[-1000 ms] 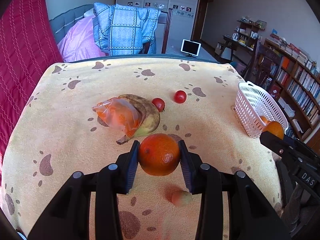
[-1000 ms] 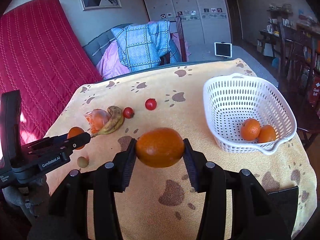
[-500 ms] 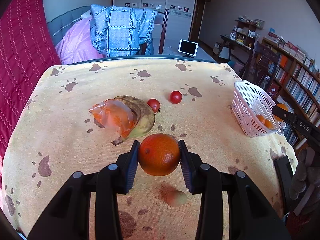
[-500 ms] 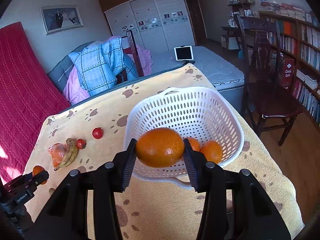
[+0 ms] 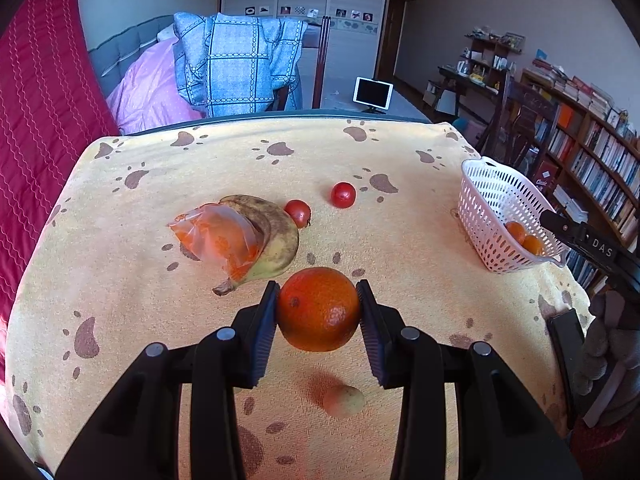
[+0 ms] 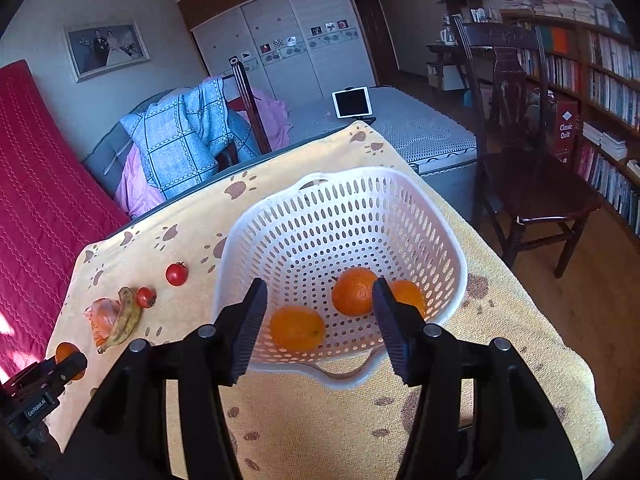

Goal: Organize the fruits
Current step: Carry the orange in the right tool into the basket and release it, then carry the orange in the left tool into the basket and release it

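While the right gripper [image 6: 318, 322] hangs over the perforated white plastic basket [image 6: 280, 216], its ribbed jaws are opening with nothing between them; three round oranges [image 6: 297, 327] lie on the basket's floor. The left gripper [image 5: 319, 312] clamps a dimpled orange [image 5: 319, 309] above the fuzzy paw-print cloth [image 5: 400, 240] on the counter. The basket sits near the counter's right edge, with bare cloth between it and the spotted banana [image 5: 276, 240]

White wardrobe doors [image 6: 304, 44] line the far wall; a framed photograph [image 6: 106, 50] hangs left; a dark wooden chair [image 6: 528, 168] faces crowded bookshelves [image 6: 600, 60]; wooden floor [image 6: 580, 292].
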Tool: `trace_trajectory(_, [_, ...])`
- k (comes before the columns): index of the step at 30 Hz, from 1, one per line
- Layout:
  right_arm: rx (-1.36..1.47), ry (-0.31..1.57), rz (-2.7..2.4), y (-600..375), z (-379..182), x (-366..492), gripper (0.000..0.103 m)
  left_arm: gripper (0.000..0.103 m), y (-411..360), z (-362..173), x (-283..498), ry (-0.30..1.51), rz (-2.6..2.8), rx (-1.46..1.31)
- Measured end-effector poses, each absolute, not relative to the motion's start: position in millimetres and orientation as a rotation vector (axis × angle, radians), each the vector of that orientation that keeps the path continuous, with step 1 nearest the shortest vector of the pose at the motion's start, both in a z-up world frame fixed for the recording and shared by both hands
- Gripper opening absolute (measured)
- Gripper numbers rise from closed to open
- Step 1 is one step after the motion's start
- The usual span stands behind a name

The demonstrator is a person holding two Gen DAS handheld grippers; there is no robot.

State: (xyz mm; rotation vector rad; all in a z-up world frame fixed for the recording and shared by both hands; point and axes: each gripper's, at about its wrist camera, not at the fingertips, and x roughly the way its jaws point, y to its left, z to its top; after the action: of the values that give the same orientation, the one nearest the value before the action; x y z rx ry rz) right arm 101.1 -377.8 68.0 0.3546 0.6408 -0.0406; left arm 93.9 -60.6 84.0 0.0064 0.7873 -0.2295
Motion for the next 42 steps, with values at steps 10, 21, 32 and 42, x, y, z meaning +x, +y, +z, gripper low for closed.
trace_trajectory(10, [0.414, 0.583, -0.108, -401.7, 75.7, 91.5, 0.056, 0.039, -88.6, 94.1, 97.4, 0.767, -0.274, 0.048])
trace_trajectory(21, [0.434, 0.572, -0.152, -418.8, 76.9, 86.9, 0.056, 0.039, -163.8, 113.0, 114.5, 0.698, -0.391, 0.158])
trace_trajectory(32, [0.46, 0.565, -0.17, -430.1, 77.6, 85.4, 0.057, 0.039, -231.1, 110.0, 146.3, 0.69, -0.494, 0.193])
trace_trajectory(42, [0.474, 0.582, -0.176, -434.1, 71.8, 90.6, 0.057, 0.04, -256.8, 101.1, 158.5, 0.693, -0.523, 0.201])
